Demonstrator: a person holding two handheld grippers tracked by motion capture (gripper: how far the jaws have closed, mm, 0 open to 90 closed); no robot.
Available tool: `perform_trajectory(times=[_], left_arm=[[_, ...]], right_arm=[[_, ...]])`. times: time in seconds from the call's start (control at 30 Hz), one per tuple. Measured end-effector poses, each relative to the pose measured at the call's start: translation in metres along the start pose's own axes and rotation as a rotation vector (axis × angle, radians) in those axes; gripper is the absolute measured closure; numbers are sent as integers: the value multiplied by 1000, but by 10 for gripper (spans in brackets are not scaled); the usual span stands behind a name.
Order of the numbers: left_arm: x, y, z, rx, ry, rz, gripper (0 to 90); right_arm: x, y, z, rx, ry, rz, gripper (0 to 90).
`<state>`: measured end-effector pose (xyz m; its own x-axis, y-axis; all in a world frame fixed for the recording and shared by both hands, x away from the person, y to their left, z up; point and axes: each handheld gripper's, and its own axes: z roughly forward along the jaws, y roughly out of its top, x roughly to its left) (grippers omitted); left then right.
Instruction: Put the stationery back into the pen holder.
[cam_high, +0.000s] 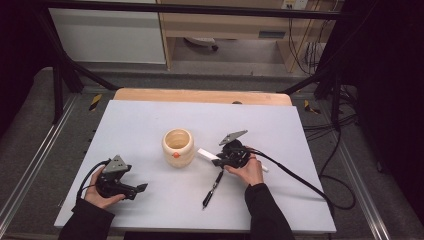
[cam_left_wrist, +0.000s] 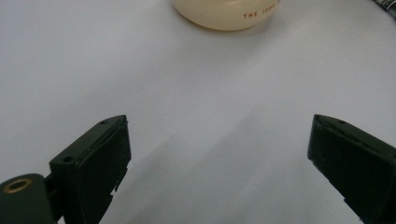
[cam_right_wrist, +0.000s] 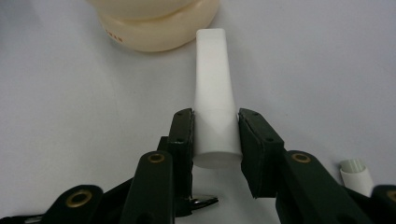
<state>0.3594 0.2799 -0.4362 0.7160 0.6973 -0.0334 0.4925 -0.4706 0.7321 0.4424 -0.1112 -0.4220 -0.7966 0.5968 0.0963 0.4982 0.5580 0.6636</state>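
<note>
One white tube (cam_right_wrist: 215, 107) pinched between right claw (cam_right_wrist: 215, 140) jaws, beside cup (cam_right_wrist: 154, 23).

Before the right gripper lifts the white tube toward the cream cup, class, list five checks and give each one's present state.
1. Right gripper shut on white tube: ok.
2. Tube held squarely between both pads: ok.
3. Cream cup upright, mouth open: ok.
4. Left gripper open, apart from the cup: ok.
5. Black pen lying off the path to the cup: ok.
6. Room inside the cup for the tube: cannot tell.
</note>
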Motion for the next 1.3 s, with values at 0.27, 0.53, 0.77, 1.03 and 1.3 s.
perform_trajectory(times=[0.27,0.53,0.77,1.03,1.3], left_arm=[[-4,2,0,-11,5,27,63],[-15,6,2,-22,10,89,62],[-26,12,4,-37,12,163,63],[-43,21,8,-71,37,275,64],[-58,29,15,-63,63,399,64]], right_arm=[[2,1,-15,7,19,5,672],[12,0,-32,10,61,4,672],[21,-2,-46,4,89,0,672],[29,-9,-53,0,117,8,672],[37,-13,-52,3,140,11,672]])
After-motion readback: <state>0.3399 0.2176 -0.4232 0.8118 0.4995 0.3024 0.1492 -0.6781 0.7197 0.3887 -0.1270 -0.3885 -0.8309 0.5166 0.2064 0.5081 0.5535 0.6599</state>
